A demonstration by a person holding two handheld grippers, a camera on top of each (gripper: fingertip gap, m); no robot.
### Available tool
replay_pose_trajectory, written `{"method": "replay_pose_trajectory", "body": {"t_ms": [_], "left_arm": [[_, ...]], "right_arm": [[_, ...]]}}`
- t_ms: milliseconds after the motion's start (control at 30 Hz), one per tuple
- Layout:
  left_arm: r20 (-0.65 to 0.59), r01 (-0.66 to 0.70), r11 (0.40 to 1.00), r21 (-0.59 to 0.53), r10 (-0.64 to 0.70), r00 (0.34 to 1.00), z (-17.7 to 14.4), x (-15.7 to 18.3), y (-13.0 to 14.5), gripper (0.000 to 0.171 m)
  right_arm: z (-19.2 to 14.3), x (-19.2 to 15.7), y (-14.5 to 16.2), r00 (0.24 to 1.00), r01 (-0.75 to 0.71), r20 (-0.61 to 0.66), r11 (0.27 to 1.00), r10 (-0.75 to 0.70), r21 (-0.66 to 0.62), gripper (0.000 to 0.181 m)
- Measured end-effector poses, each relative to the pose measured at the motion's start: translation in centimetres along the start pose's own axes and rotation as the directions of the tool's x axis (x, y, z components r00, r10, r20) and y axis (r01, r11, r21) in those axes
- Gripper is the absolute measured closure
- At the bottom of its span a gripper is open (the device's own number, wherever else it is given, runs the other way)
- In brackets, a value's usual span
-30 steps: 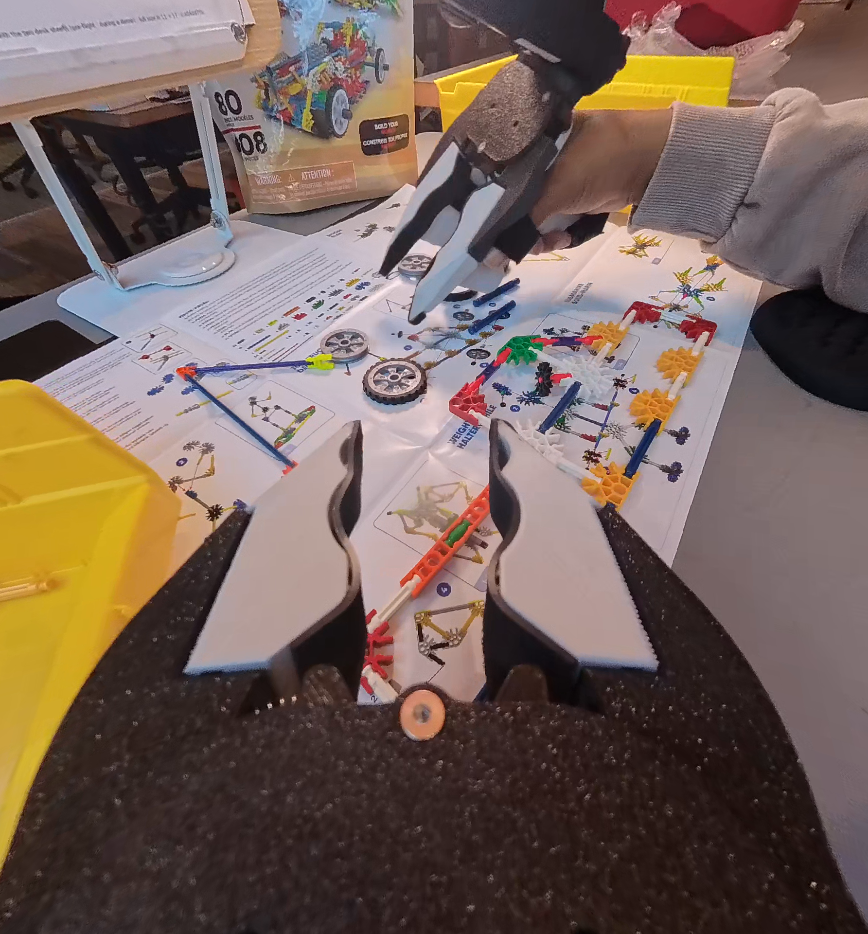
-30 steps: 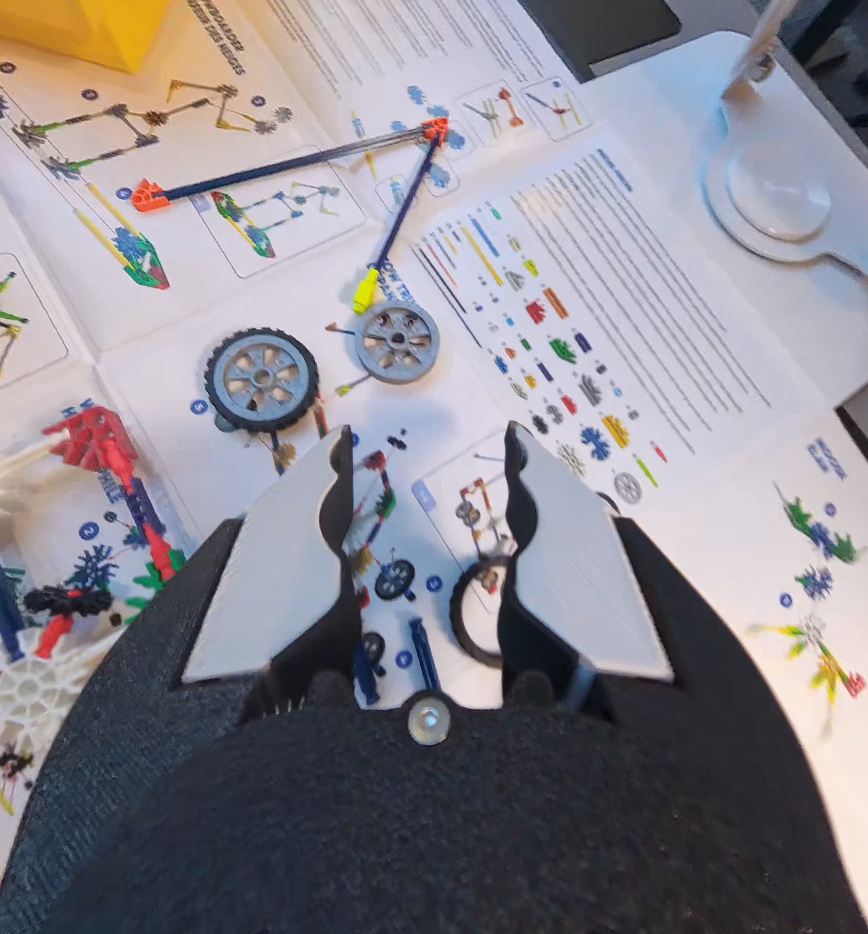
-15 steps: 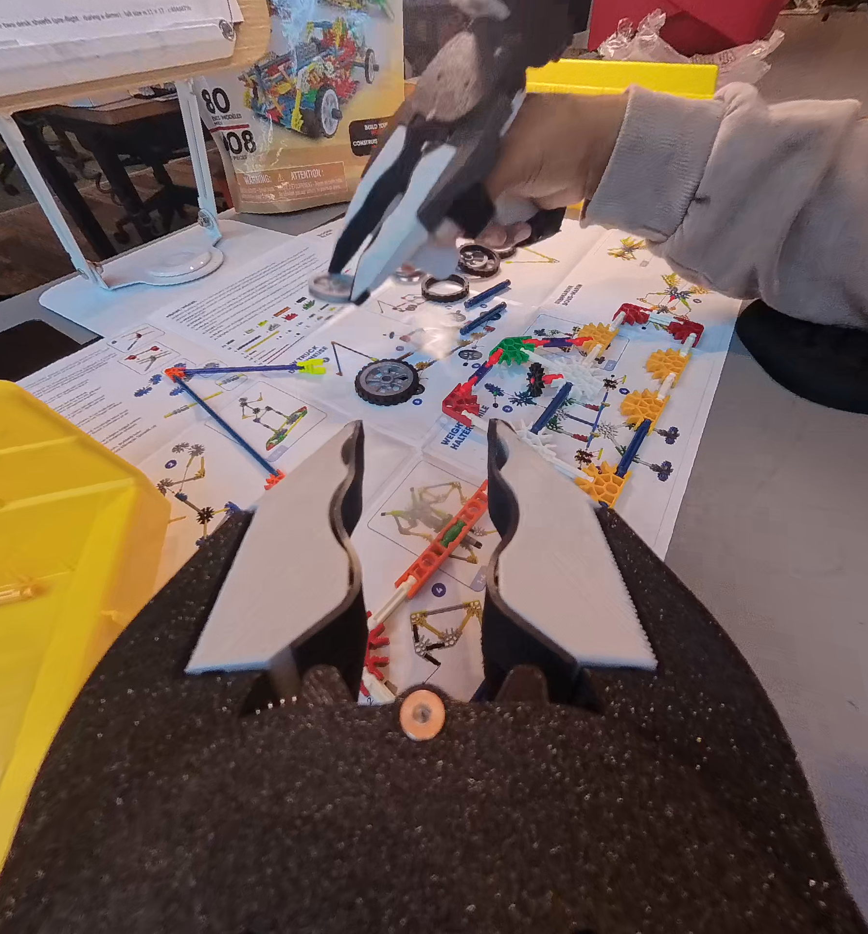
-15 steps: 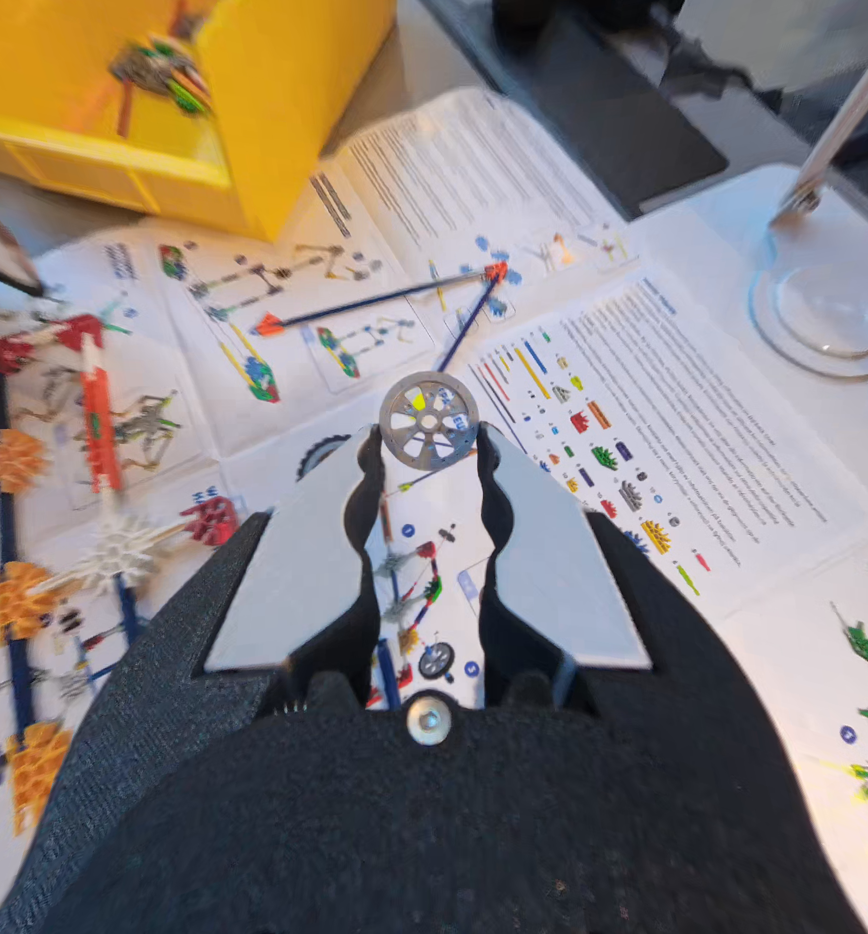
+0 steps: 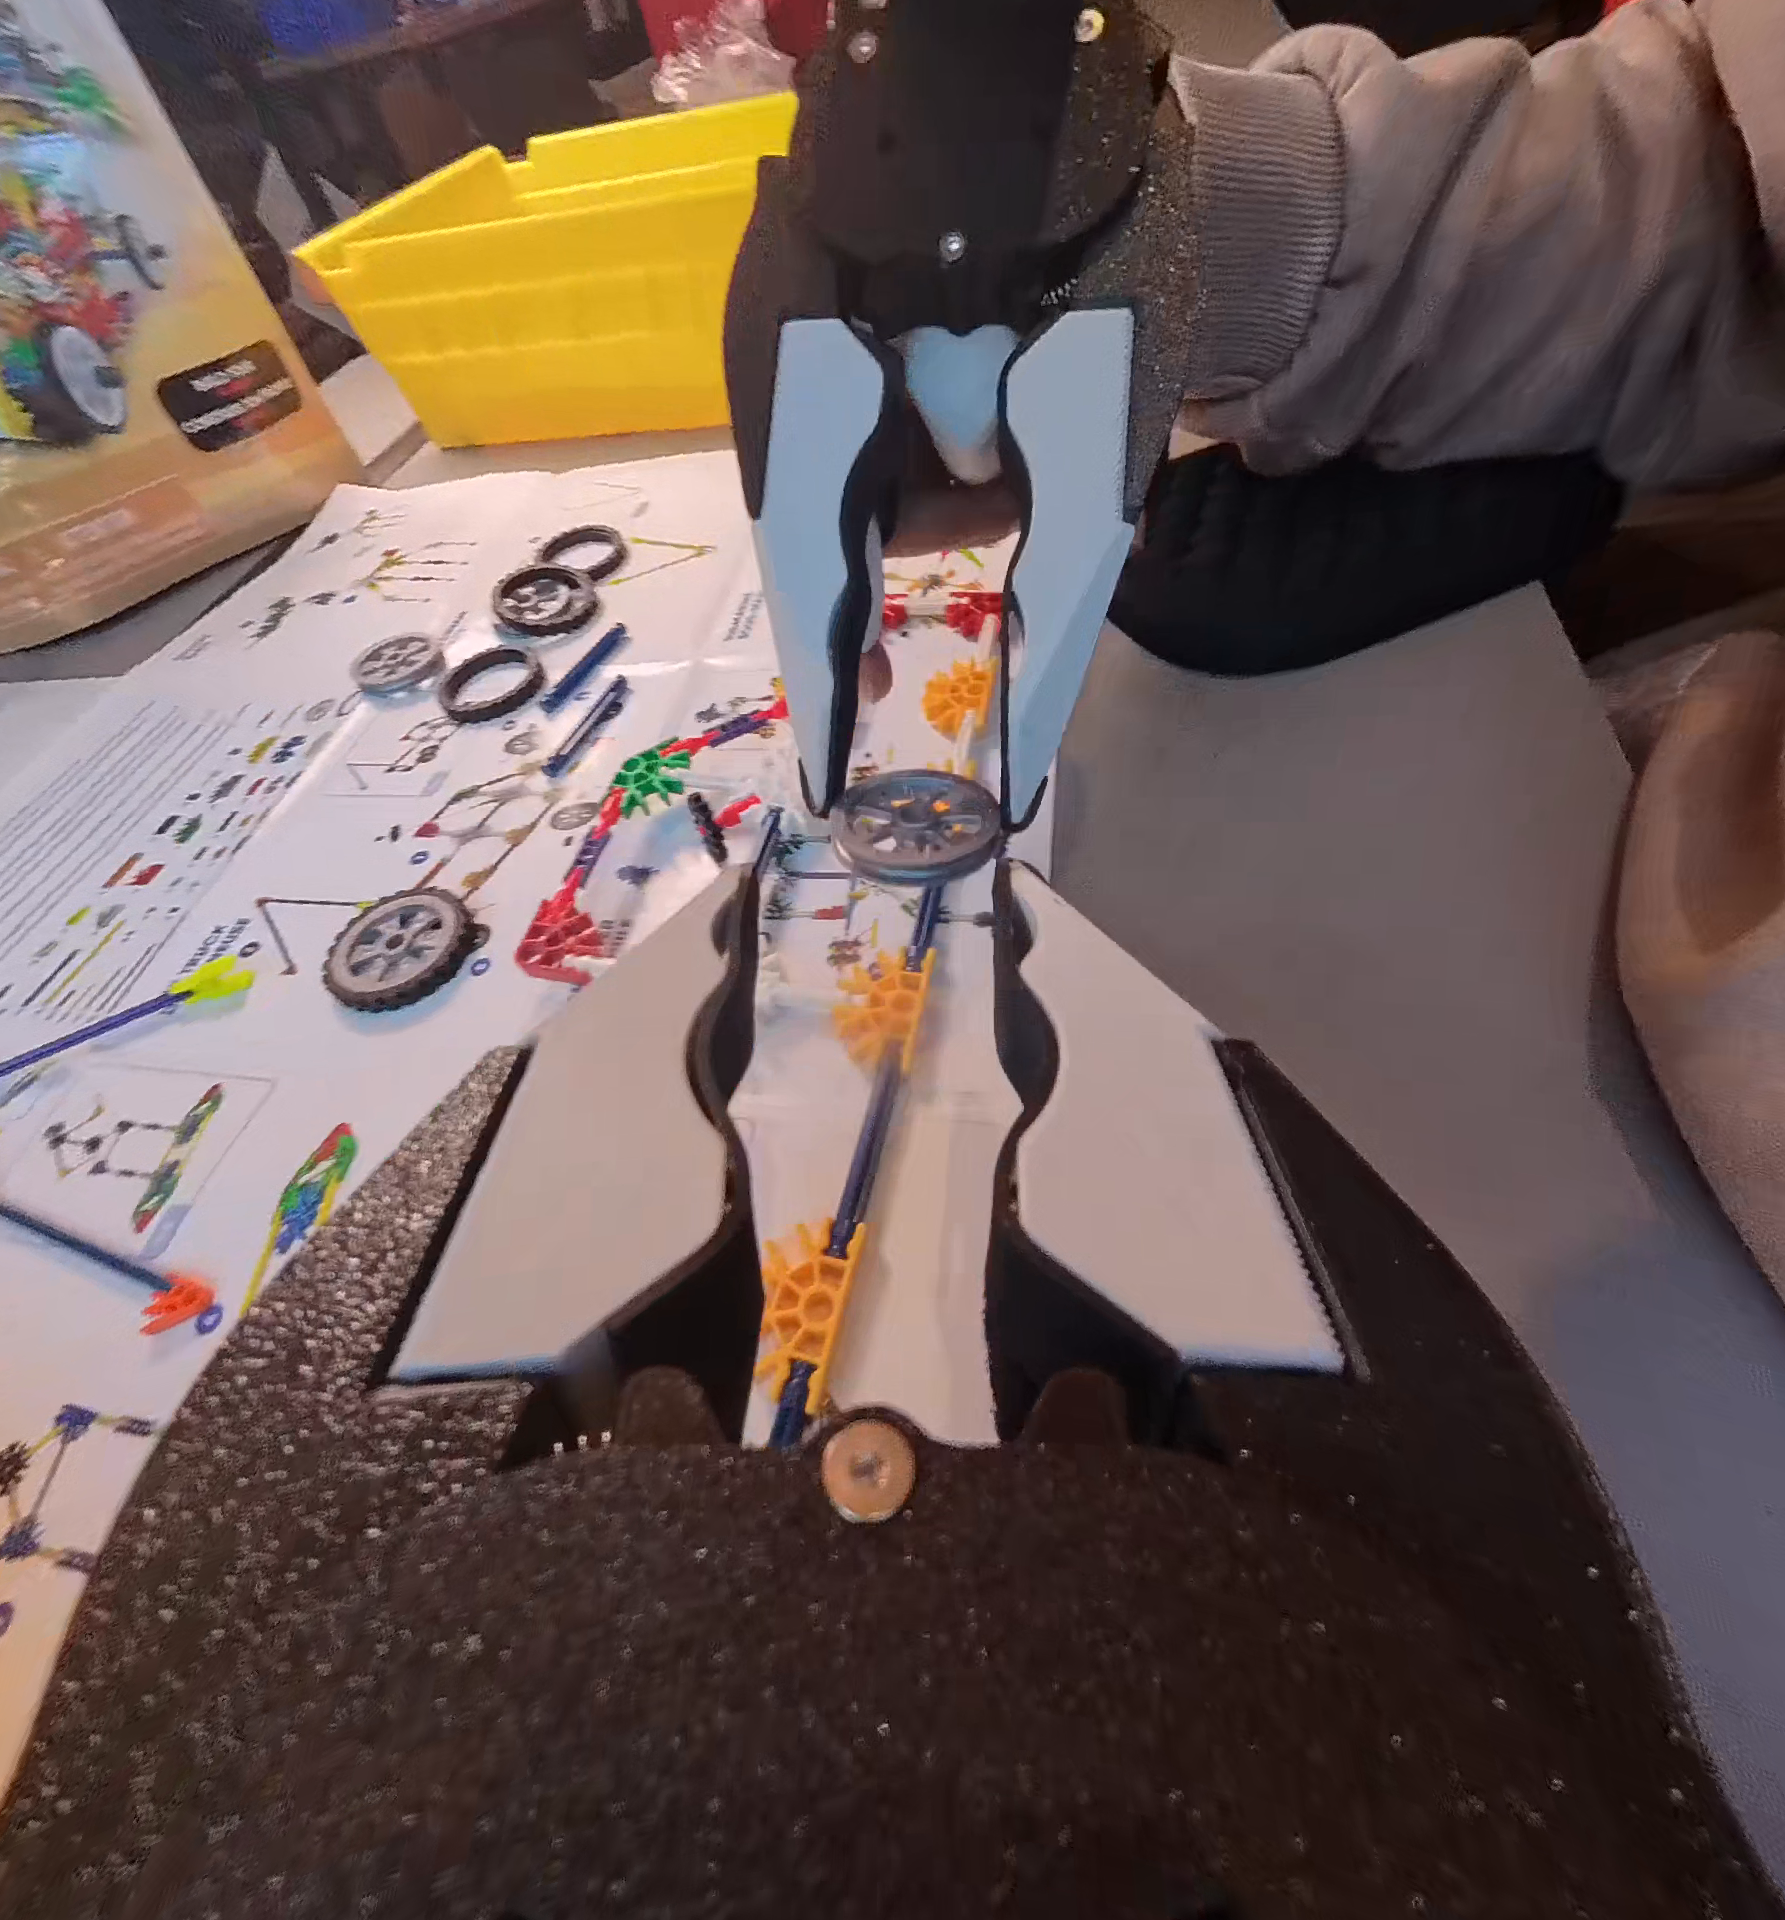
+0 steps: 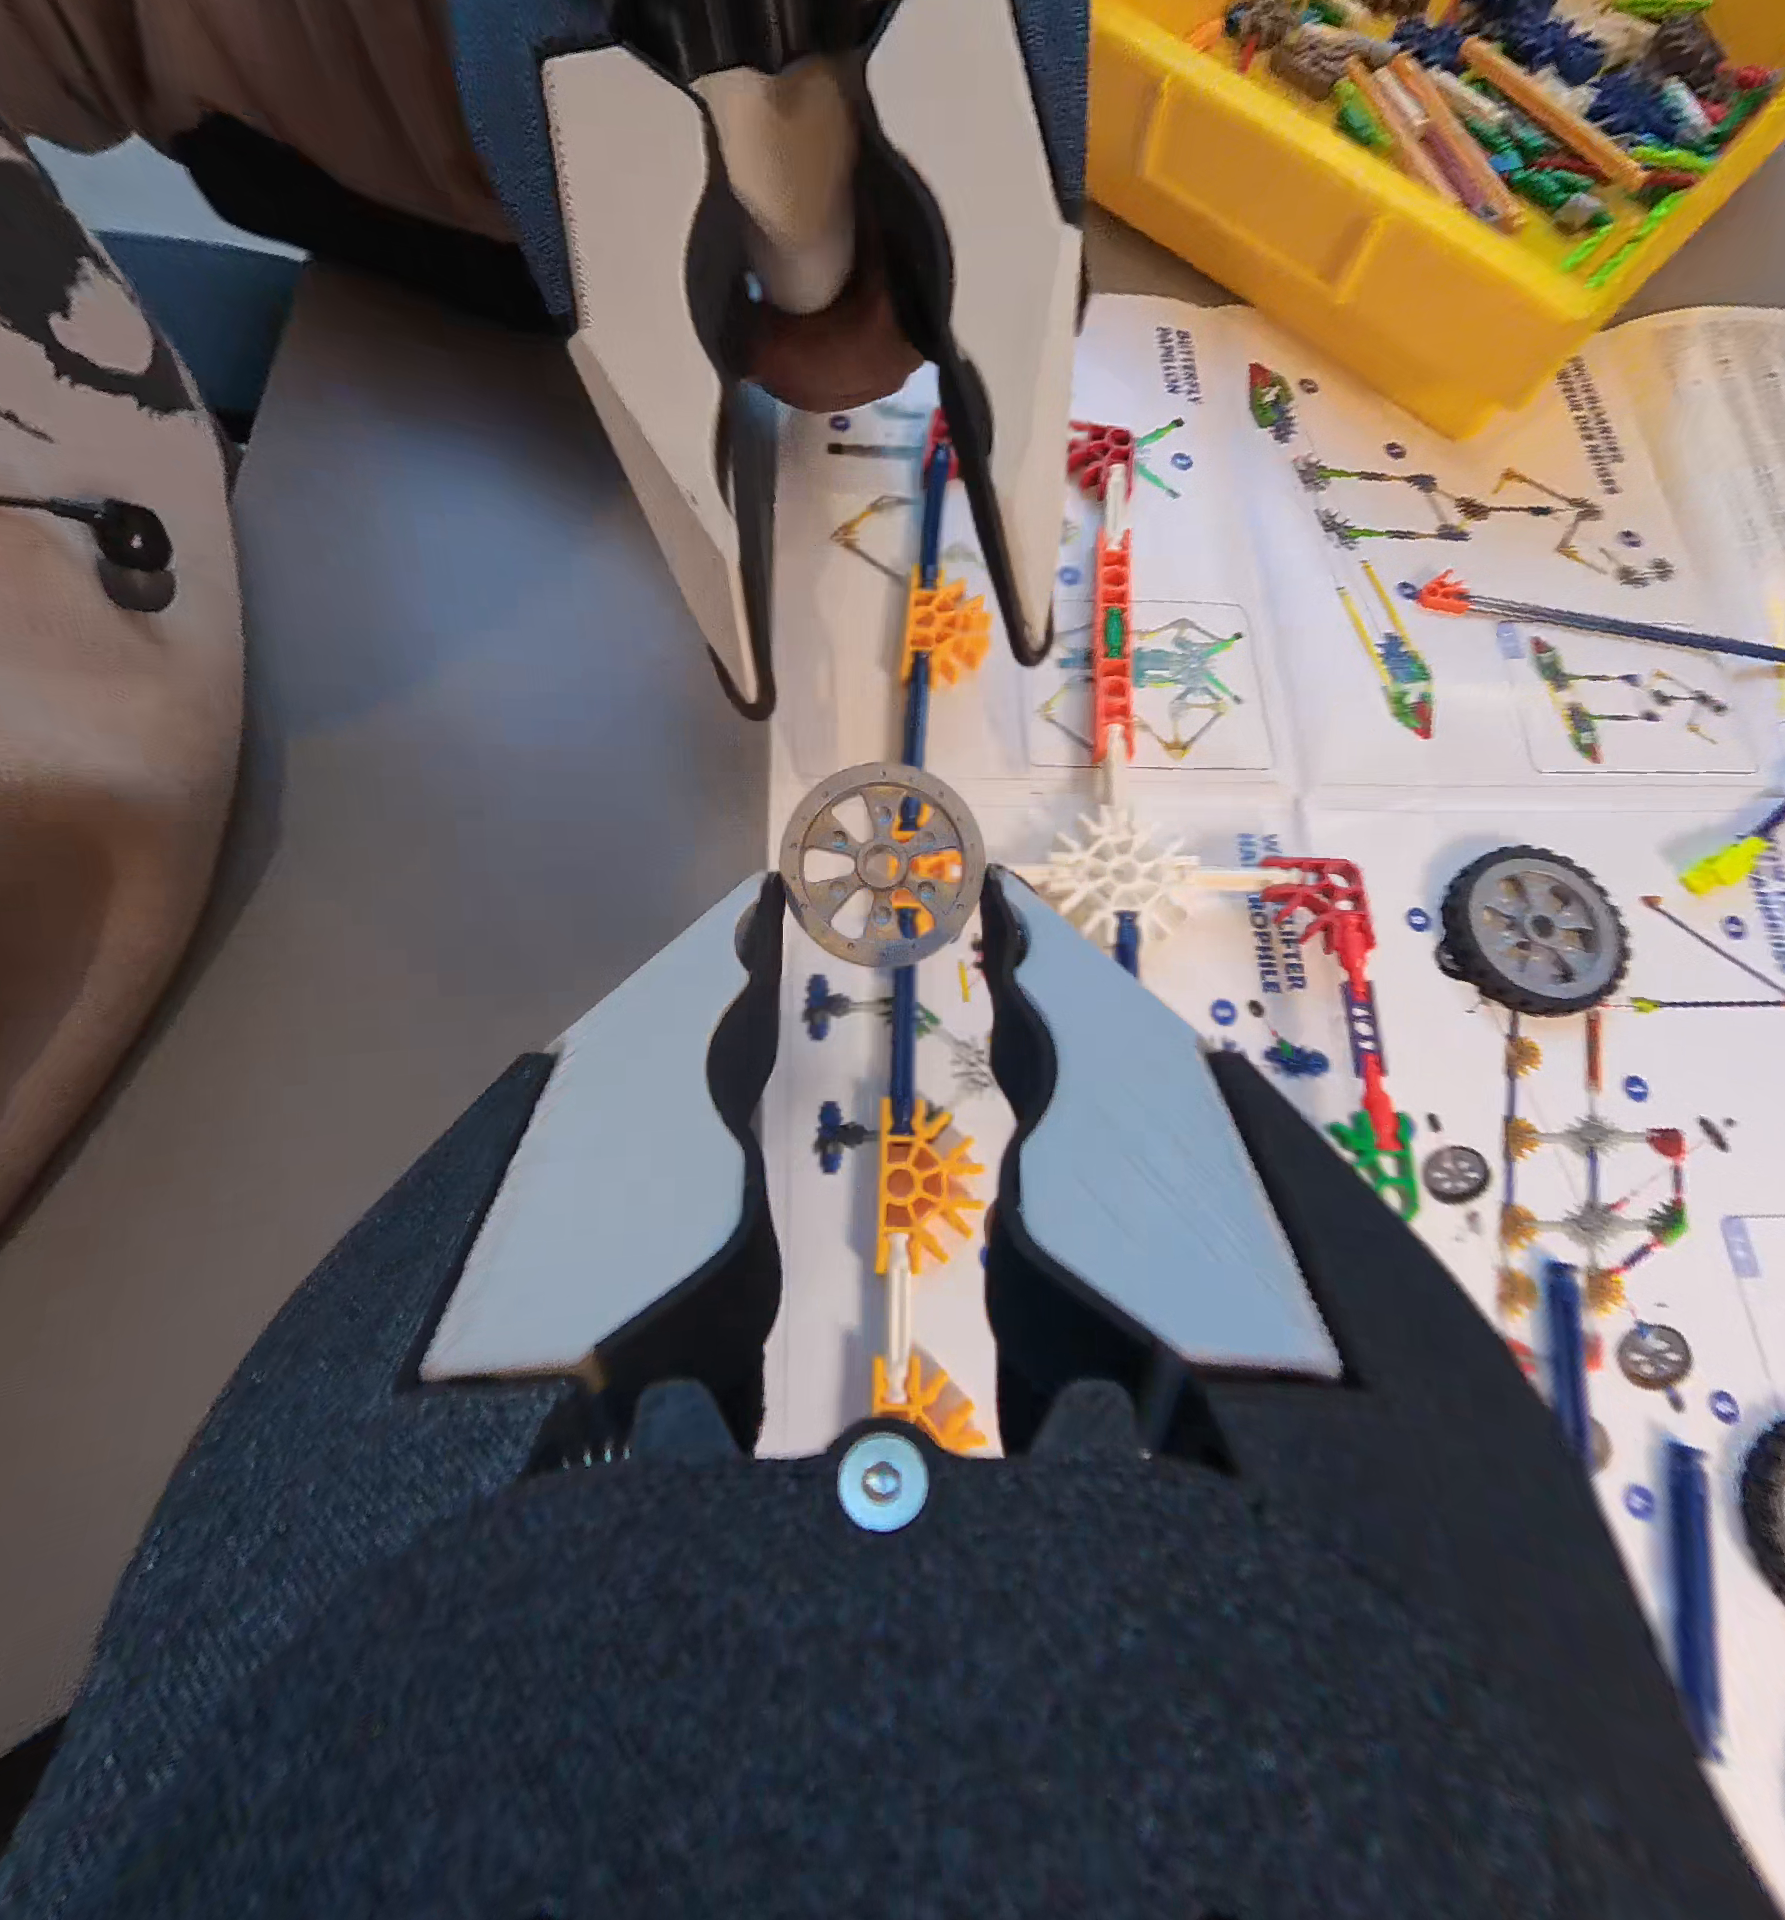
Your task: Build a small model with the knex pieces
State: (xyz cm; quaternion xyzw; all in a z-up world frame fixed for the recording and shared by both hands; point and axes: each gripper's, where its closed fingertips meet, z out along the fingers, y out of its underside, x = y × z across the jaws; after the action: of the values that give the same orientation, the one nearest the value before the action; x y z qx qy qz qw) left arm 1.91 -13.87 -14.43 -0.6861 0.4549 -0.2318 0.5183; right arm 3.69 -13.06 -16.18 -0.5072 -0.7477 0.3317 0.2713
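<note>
Right gripper: the right gripper [image 6: 880, 902] pinches a bare grey spoked plastic wheel hub [image 6: 880, 864] by its rim between its two fingertips; the hub is held off the paper, face toward the camera
Same hub from the other side: in the left wrist view the grey hub [image 5: 915, 828] sits between the tips of the right gripper [image 5: 919, 816], which points down toward the table
Left gripper: the left gripper [image 5: 872, 888] has its fingers spread with nothing between them; in the right wrist view it [image 6: 893, 681] hangs just beyond the hub, tips pointing at it but not touching
Under the hub: a long dark blue plastic rod [image 6: 907, 1039] carrying orange fan-shaped connectors [image 6: 924, 1184] lies on the paper, running straight below both grippers
Paper: a large white printed instruction sheet [image 6: 1490, 748] covers the grey tabletop [image 6: 472, 644] and bears most of the loose parts
Near parts: a white snowflake-shaped connector [image 6: 1116, 871] lies just right of the hub, joined by a pale rod to a red connector [image 6: 1319, 894]
Wheel: a grey hub fitted with a black rubber tyre [image 6: 1537, 928] lies flat farther right on the sheet
Loose tyres: black rubber tyre rings [image 5: 493, 683] lie near another bare hub at the sheet's far side
Bin: a yellow plastic bin [image 6: 1387, 249] full of mixed coloured rods and connectors stands beyond the sheet
Box: a cardboard toy box [image 5: 88, 343] stands at the far left in the left wrist view
Person: a grey knitted sleeve [image 5: 1439, 239] reaches to the right gripper
</note>
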Motion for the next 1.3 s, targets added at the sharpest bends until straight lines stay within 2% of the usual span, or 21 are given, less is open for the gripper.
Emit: {"method": "replay_pose_trajectory", "body": {"t_ms": [133, 267, 367, 433, 500, 567, 633, 733, 833, 933, 1033, 1100, 1133, 1167, 1233, 1300], "left_arm": [[-0.061, -0.081, 0.993, -0.086, 0.076, 0.995, 1.0, 1.7, 1.1, 0.129], [-0.059, -0.152, 0.975, -0.16, 0.144, 0.988, 1.4, 2.3, 2.4, 0.131], [-0.044, -0.161, 0.971, -0.179, 0.156, 0.987, 1.5, 2.1, 2.7, 0.132], [-0.031, -0.146, 0.973, -0.177, 0.143, 0.989, 1.4, 1.8, 2.6, 0.131], [0.001, -0.119, 0.979, -0.167, 0.121, 0.993, 1.3, 1.1, 2.4, 0.132], [0.047, -0.084, 0.983, -0.163, 0.092, 0.995, 1.0, 0.1, 2.4, 0.132], [0.09, -0.035, 0.99, -0.137, 0.047, 0.995, 0.7, -1.0, 2.0, 0.132], [0.144, 0.04, 0.993, -0.11, -0.023, 0.989, 0.3, -2.4, 1.8, 0.132], [0.159, 0.064, 0.993, -0.095, -0.048, 0.986, 0.1, -3.0, 1.7, 0.131], [0.152, 0.046, 0.995, -0.088, -0.032, 0.988, -0.1, -2.8, 1.6, 0.132], [0.141, 0.029, 0.994, -0.103, -0.014, 0.99, 0.0, -2.5, 1.8, 0.133], [0.132, 0.021, 0.993, -0.114, -0.006, 0.991, 0.2, -2.3, 1.9, 0.134], [0.131, 0.017, 0.993, -0.116, -0.002, 0.991, 0.2, -2.2, 2.0, 0.135], [0.13, 0.013, 0.993, -0.116, 0.002, 0.991, 0.2, -2.2, 1.9, 0.136], [0.128, 0.013, 0.994, -0.111, 0.001, 0.992, 0.1, -2.1, 1.9, 0.137], [0.13, 0.026, 0.995, -0.1, -0.012, 0.991, 0.0, -2.3, 1.8, 0.137]], "right_arm": [[1.8, -1.6, 1.9, 0.998, 0.021, 0.065, 0.996, -0.016, -0.089, 0.144], [2.5, -1.3, 2.9, 0.998, 0.058, 0.031, 0.987, -0.054, -0.148, 0.144], [1.8, -0.8, 2.4, 0.999, 0.037, 0.017, 0.993, -0.036, -0.116, 0.132], [0.4, 0.5, 1.0, 1.0, -0.005, -0.021, 1.0, 0.004, -0.022, 0.127], [-2.0, 4.1, -0.5, 0.984, -0.067, -0.155, 0.991, 0.084, 0.113, 0.128], [-5.4, 9.7, 0.3, 0.901, -0.162, -0.367, 0.964, 0.232, 0.21, 0.135], [-8.3, 14.8, 3.9, 0.768, -0.252, -0.546, 0.942, 0.334, 0.222, 0.136], [-9.4, 18.9, 9.2, 0.662, -0.382, -0.642, 0.911, 0.386, 0.155, 0.131], [-7.9, 20.0, 11.1, 0.674, -0.466, -0.61, 0.88, 0.417, 0.087, 0.13], [-6.5, 19.6, 11.3, 0.72, -0.459, -0.59, 0.888, 0.367, -0.008, 0.145], [-5.8, 19.6, 11.6, 0.74, -0.46, -0.584, 0.884, 0.334, -0.078, 0.151], [-5.3, 19.5, 12.0, 0.758, -0.468, -0.563, 0.876, 0.328, -0.119, 0.163], [-5.2, 19.5, 11.9, 0.764, -0.467, -0.553, 0.876, 0.333, -0.117, 0.174], [-5.3, 19.7, 12.0, 0.761, -0.468, -0.56, 0.875, 0.328, -0.123, 0.177], [-5.5, 19.8, 11.7, 0.769, -0.445, -0.557, 0.889, 0.315, -0.111, 0.178], [-6.3, 19.8, 9.4, 0.775, -0.367, -0.561, 0.93, 0.291, -0.025, 0.178]]}}
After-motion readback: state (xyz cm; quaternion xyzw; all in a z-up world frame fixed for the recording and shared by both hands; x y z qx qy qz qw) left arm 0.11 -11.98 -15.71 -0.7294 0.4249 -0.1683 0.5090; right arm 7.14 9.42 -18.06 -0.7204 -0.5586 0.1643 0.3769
